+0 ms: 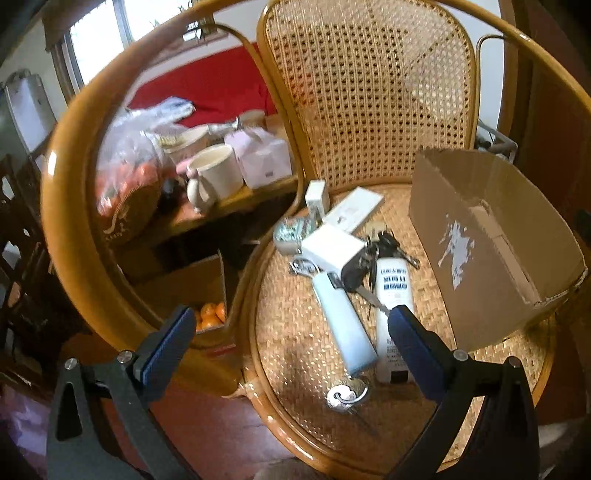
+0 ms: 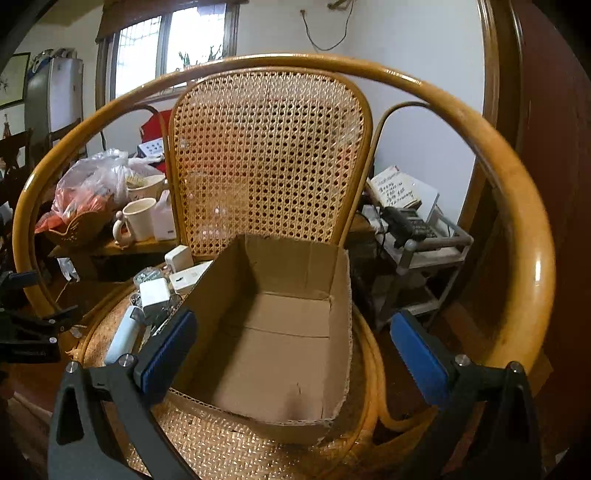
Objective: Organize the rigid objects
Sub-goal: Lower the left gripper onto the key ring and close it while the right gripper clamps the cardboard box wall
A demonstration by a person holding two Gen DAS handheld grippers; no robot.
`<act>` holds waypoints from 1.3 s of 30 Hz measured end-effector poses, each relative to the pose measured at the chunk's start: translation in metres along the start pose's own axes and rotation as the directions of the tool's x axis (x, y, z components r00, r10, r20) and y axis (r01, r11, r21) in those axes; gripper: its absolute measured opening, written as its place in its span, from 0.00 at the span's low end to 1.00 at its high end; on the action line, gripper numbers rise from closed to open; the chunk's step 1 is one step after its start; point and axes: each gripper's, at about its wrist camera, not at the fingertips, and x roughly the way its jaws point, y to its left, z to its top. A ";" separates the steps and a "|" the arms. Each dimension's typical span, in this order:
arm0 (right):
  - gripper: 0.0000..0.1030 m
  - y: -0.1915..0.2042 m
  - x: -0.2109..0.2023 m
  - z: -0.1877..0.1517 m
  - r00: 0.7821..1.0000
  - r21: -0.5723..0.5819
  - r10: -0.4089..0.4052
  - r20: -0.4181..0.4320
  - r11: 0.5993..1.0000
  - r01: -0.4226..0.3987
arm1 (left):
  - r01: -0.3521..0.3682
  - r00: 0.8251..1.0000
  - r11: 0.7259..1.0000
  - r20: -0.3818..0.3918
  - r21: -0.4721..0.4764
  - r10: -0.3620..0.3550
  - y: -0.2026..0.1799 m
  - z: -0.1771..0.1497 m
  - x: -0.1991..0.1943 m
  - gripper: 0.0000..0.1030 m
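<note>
Brown corrugated cardboard box (image 2: 280, 332) sits empty on the woven rattan chair seat (image 1: 306, 332). Beside it lies a pale blue plastic-handled tool (image 1: 341, 321), rigid, probably light; grip mid-handle. Left gripper (image 1: 291, 345) and right gripper (image 2: 291, 347) fingers apart, holding nothing.

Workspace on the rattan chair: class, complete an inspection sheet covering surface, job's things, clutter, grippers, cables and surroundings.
Surface: woven chair seat, holding everything.
Job's things: cardboard box open and empty on the seat; beside it a loose pile with a white remote, a pale blue handled tool, a key bunch, a white adapter and a flat white box.
Clutter: a metal ring piece lies alone near the seat's front.
Grippers: left gripper and right gripper both open, holding nothing.
Cables: one hangs on the wall.
Surroundings: side table with mug; crate of oranges on the floor.
</note>
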 end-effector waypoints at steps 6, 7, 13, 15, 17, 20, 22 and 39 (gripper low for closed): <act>1.00 -0.004 0.012 -0.001 0.999 0.027 0.014 -0.051 1.000 -0.012 | 0.016 0.998 1.000 -0.069 0.022 -0.015 -0.005 -0.005 0.016 1.00; 1.00 -0.007 0.017 -0.001 0.998 0.039 0.010 -0.069 0.999 -0.008 | 0.016 0.997 0.999 -0.080 0.030 -0.014 -0.007 -0.006 0.018 1.00; 1.00 -0.013 0.037 -0.003 0.990 0.069 -0.011 -0.142 0.997 0.021 | 0.069 0.982 0.998 -0.176 0.007 -0.066 -0.006 -0.009 0.032 1.00; 1.00 -0.013 0.043 -0.004 0.986 0.067 -0.023 -0.164 0.997 0.035 | 0.084 0.975 0.996 -0.205 -0.008 -0.084 -0.003 -0.012 0.036 1.00; 1.00 -0.012 0.050 -0.005 0.982 0.059 -0.034 -0.184 0.997 0.046 | 0.098 0.968 0.995 -0.231 -0.015 -0.098 -0.003 -0.014 0.041 1.00; 0.85 -0.010 0.060 -0.007 0.971 0.050 -0.052 -0.234 0.997 0.065 | 0.107 0.961 0.994 -0.255 -0.006 -0.105 -0.004 -0.018 0.046 1.00; 0.75 -0.010 0.067 -0.011 0.960 0.051 -0.063 -0.274 0.995 0.080 | 0.115 0.957 0.993 -0.270 0.003 -0.110 -0.005 -0.020 0.048 1.00; 0.07 -0.022 0.089 -0.026 0.914 0.046 -0.096 -0.394 0.991 0.124 | 0.142 0.923 0.986 -0.371 0.088 -0.100 -0.013 -0.038 0.069 0.98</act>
